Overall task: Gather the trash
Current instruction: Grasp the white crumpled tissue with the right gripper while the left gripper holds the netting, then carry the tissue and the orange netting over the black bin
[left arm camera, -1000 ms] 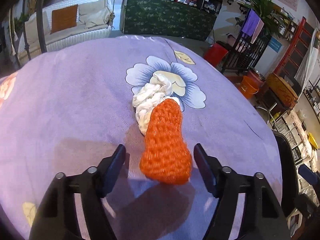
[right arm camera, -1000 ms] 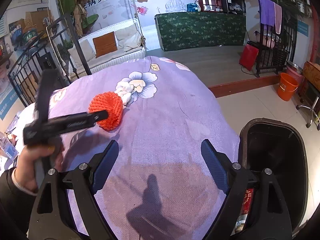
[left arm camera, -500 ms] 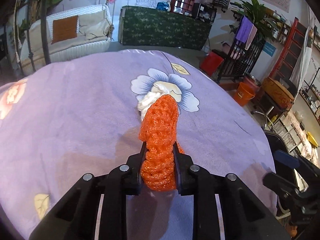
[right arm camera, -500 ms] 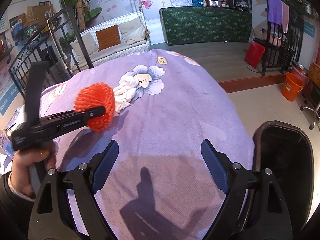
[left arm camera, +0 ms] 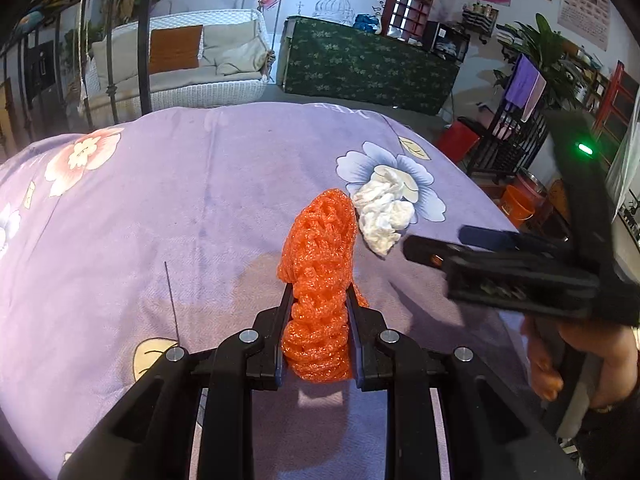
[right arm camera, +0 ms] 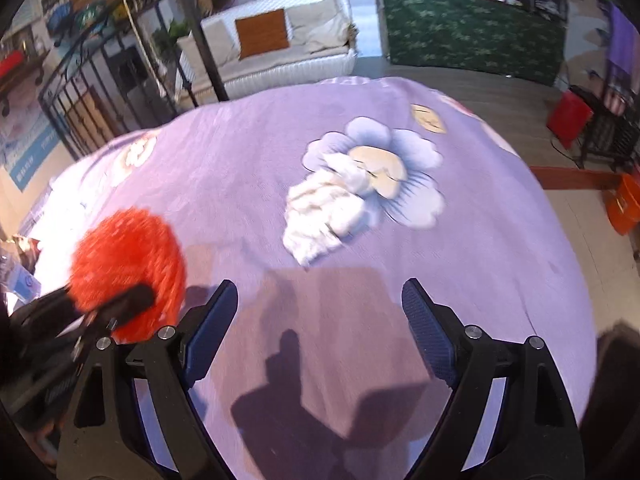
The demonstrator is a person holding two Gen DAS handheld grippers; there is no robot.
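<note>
Purple floral cloth (left arm camera: 168, 208) covers the whole desk, and its far edge curves away toward a white wicker sofa (left arm camera: 192, 68) and a green-draped counter (left arm camera: 368, 68). On the right the desk edge drops off to open floor, where I can see an orange bucket (left arm camera: 518, 204) and a dark metal rack (left arm camera: 508, 148). Most of the cloth is bare, so I have plenty of room across the middle and left.

My left gripper (left arm camera: 318, 332) is clenched on the orange foam net (left arm camera: 320, 264), which stands up between the fingers, raised off the cloth. Just beyond it, the crumpled white tissue (right arm camera: 328, 212) lies on the printed blue flower (right arm camera: 404, 160), apart from the net.

My right gripper (right arm camera: 320, 312) is spread wide with nothing between its fingers, pointing down at the cloth just short of the tissue. In the left wrist view it comes in from the right, with the hand (left arm camera: 580, 356) that carries it below.
</note>
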